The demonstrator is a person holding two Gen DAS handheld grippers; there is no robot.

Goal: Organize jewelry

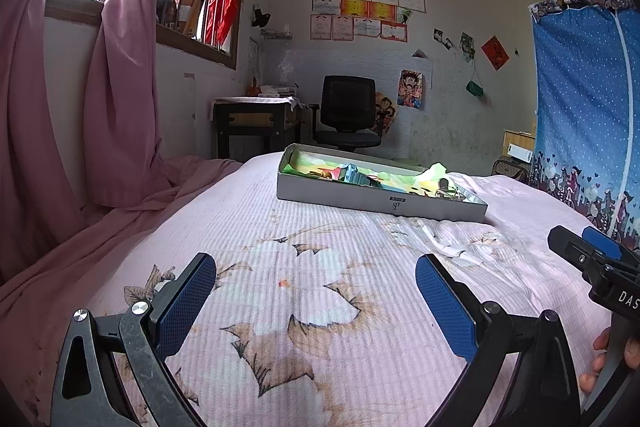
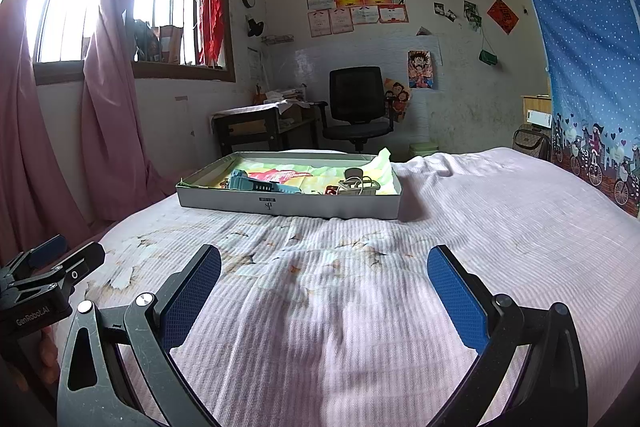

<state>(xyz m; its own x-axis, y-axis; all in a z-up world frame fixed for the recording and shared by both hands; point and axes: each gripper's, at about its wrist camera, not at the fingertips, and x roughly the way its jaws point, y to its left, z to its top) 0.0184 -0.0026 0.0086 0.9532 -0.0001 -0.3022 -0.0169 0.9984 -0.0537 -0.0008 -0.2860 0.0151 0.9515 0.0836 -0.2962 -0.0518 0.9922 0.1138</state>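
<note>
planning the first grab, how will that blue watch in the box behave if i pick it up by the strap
The blue watch will probably hang floppy, since its strap lies stretched flat across the crumpled paper. The chunky case end may droop first. It looks light, and likely easy to pinch, though its surface is too small to judge.

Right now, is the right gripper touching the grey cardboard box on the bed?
Apart. The right wrist view shows the right gripper open over bare pink bedspread, with a wide strip of cloth between its fingertips and the grey cardboard box farther up the bed.
</note>
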